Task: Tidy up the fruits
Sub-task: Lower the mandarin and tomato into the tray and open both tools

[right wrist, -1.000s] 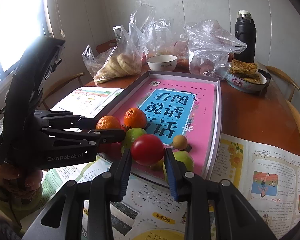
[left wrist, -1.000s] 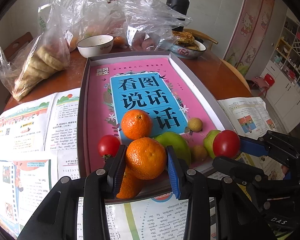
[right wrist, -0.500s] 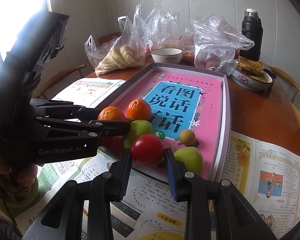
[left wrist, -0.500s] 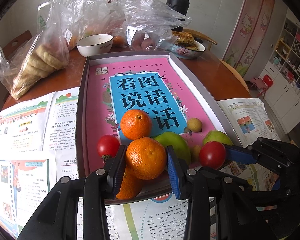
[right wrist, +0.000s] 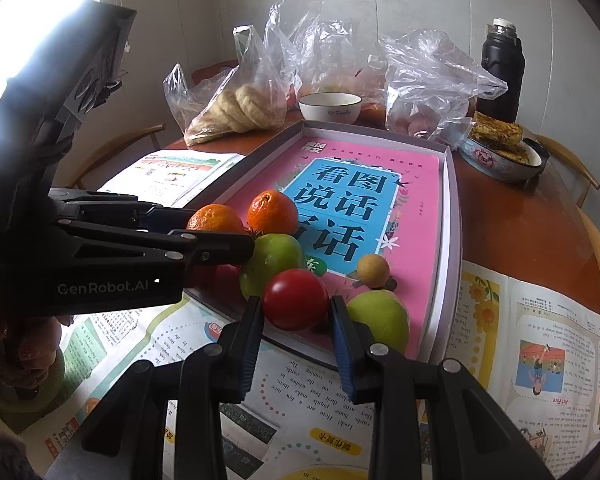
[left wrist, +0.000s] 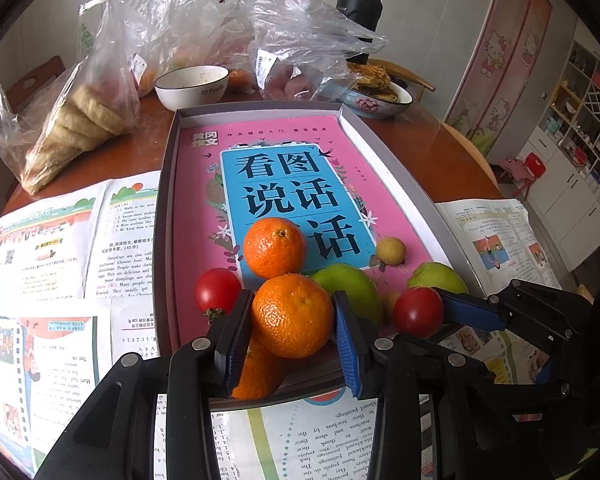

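Observation:
My left gripper [left wrist: 290, 334] is shut on an orange [left wrist: 293, 315] over the near end of the grey box tray [left wrist: 165, 200], which holds a pink book. Another orange [left wrist: 274, 247] and a partly hidden one [left wrist: 256, 376] lie close by. My right gripper [right wrist: 296, 322] is shut on a red tomato [right wrist: 296, 299], also seen in the left wrist view [left wrist: 418, 312], low over the tray's near edge. A second tomato [left wrist: 217, 290], two green fruits [right wrist: 270, 260] [right wrist: 380, 316] and a small tan round fruit [right wrist: 373, 269] lie in the tray.
Open picture books [left wrist: 40, 248] [right wrist: 540, 344] lie around the tray on the brown round table. Behind the tray stand a white bowl [left wrist: 192, 86], plastic bags of bread and food [left wrist: 68, 124], a dish of pancakes [right wrist: 500, 148] and a black flask [right wrist: 502, 76].
My right gripper has carried the tomato left and nearer, down toward the tray's near edge beside the green fruit. My left gripper still holds its orange in the same place.

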`<move>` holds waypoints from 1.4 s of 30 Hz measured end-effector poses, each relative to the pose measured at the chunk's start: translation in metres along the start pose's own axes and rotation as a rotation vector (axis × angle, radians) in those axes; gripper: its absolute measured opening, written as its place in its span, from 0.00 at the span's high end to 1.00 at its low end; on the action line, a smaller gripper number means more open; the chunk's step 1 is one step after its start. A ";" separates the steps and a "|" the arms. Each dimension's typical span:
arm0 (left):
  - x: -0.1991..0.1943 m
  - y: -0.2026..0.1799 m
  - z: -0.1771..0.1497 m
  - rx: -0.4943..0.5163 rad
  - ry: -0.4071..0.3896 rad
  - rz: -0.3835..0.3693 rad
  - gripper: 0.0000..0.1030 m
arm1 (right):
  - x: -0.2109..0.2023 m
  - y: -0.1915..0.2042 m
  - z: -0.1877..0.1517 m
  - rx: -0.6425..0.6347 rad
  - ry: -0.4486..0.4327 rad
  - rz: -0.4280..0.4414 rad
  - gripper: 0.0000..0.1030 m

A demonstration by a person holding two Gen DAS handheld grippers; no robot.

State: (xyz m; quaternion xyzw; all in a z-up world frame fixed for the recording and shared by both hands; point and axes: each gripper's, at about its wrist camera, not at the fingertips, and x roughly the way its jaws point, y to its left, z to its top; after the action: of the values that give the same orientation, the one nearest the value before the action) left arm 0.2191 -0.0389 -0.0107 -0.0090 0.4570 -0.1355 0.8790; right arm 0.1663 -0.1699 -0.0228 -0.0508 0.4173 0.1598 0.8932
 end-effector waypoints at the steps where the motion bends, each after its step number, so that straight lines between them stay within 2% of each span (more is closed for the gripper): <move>1: 0.000 0.001 0.000 -0.001 0.000 0.000 0.61 | 0.000 0.000 0.000 0.000 -0.001 0.001 0.67; 6: 0.000 0.001 0.000 -0.004 0.000 0.003 0.60 | -0.002 0.002 -0.001 -0.008 -0.003 0.011 0.67; 10: 0.000 0.002 0.000 -0.005 0.000 0.004 0.60 | -0.003 0.007 -0.003 -0.030 -0.001 0.001 0.62; 28: 0.000 0.003 0.000 -0.017 0.004 0.003 0.59 | -0.005 0.007 -0.005 -0.011 0.001 0.010 0.62; 32: 0.000 0.004 -0.001 -0.017 0.004 -0.001 0.54 | -0.005 0.006 -0.005 -0.011 0.001 0.008 0.62; 40: -0.003 0.005 -0.001 -0.026 -0.001 -0.005 0.53 | -0.004 0.005 -0.004 -0.002 0.002 -0.001 0.62; 42: -0.004 0.005 -0.002 -0.027 -0.003 -0.008 0.49 | -0.005 0.005 -0.004 0.000 -0.001 -0.002 0.62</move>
State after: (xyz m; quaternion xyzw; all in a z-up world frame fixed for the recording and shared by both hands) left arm 0.2165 -0.0327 -0.0089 -0.0230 0.4576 -0.1329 0.8789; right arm 0.1585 -0.1677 -0.0212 -0.0511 0.4169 0.1588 0.8935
